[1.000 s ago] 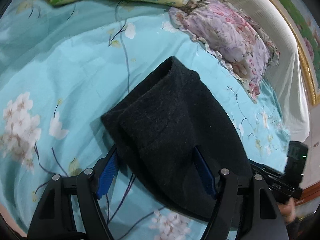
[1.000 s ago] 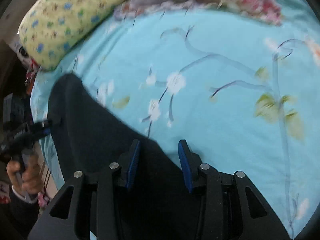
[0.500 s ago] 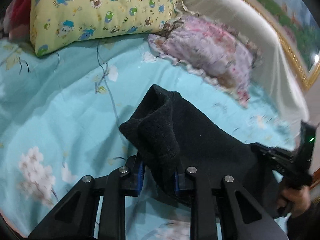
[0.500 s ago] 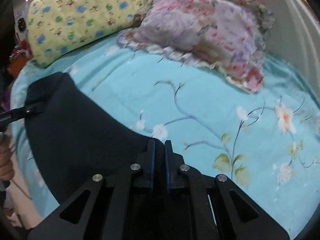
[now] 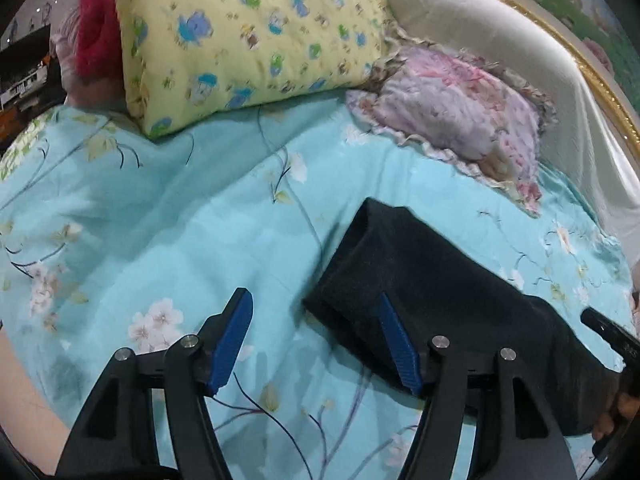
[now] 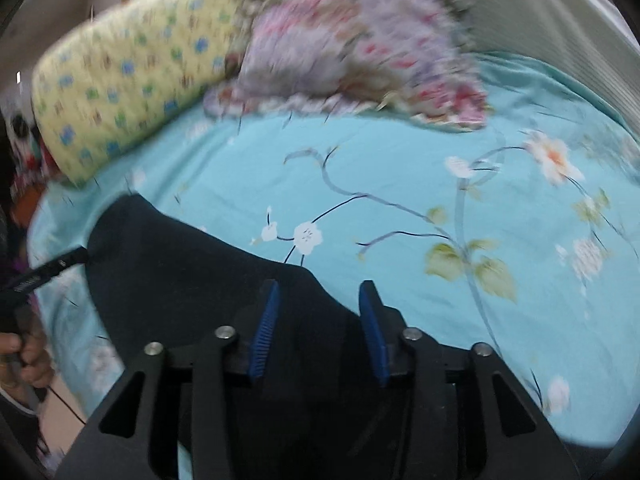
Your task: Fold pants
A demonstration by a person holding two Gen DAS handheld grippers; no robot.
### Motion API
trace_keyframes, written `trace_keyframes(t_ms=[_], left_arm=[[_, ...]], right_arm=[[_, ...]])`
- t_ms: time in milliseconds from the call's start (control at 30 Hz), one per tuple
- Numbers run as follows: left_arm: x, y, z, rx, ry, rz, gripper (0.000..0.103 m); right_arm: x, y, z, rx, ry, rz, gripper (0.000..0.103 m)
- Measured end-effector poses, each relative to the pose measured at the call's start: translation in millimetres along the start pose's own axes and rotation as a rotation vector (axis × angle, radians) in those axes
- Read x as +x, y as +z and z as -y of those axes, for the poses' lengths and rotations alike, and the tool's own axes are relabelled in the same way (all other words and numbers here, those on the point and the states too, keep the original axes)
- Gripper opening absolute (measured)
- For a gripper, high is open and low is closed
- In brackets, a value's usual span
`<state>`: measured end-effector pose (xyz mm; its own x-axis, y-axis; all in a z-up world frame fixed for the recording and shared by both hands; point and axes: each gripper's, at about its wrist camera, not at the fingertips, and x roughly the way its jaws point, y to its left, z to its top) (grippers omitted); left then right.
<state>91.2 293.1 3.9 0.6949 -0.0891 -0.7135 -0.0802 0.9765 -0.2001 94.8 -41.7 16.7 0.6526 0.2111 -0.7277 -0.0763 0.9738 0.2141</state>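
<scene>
Your pants (image 5: 420, 280) were one dark, fuzzy, near-black bundle, folded into a thick slab, lying on the bed (image 5: 168, 216) with its teal floral sheet, toward the near right side below the pillows. No brand or label was readable on them; small white lettering on the other gripper's finger in the right wrist view was too blurred to read. Your left gripper (image 5: 316, 340) stood wide apart, its right finger over the pants' corner, gripping nothing. Your right gripper (image 6: 318, 326) was parted too, over the pants' edge. Two pillows counted: one yellow pillow (image 5: 248, 36), one pink floral pillow (image 5: 460, 108).
</scene>
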Motion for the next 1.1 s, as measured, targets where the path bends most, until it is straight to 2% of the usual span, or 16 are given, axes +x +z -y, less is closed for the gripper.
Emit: trace_keyframes(t_ms=[100, 167, 400, 533, 733, 1100], left_arm=[[-11.0, 0.6, 14.9, 0.012, -0.021, 0.015, 0.074], [-14.2, -0.8, 30.6, 0.029, -0.06, 0.008, 0.074], [-8.9, -18.5, 100.0, 0.153, -0.179, -0.082, 0.074], [-3.3, -32.8, 145.6, 0.236, -0.256, -0.142, 0.078], [-6.3, -55.1, 214.5, 0.366, -0.362, -0.197, 0.08], [-14.1, -81.1, 331.1, 0.579, -0.53, -0.294, 0.081]], right_arm=[[-27.4, -15.9, 9.2, 0.051, 0.003, 0.03, 0.05], [-43.9, -29.6, 18.2, 0.088, -0.001, 0.039, 0.051], [-88.6, -75.1, 43.4, 0.192, -0.042, 0.051, 0.051], [-116.3, -105.8, 61.2, 0.272, -0.073, 0.069, 0.052], [-156.0, -144.6, 90.0, 0.394, -0.137, 0.141, 0.053], [-201.7, -200.9, 159.0, 0.705, -0.295, 0.197, 0.053]])
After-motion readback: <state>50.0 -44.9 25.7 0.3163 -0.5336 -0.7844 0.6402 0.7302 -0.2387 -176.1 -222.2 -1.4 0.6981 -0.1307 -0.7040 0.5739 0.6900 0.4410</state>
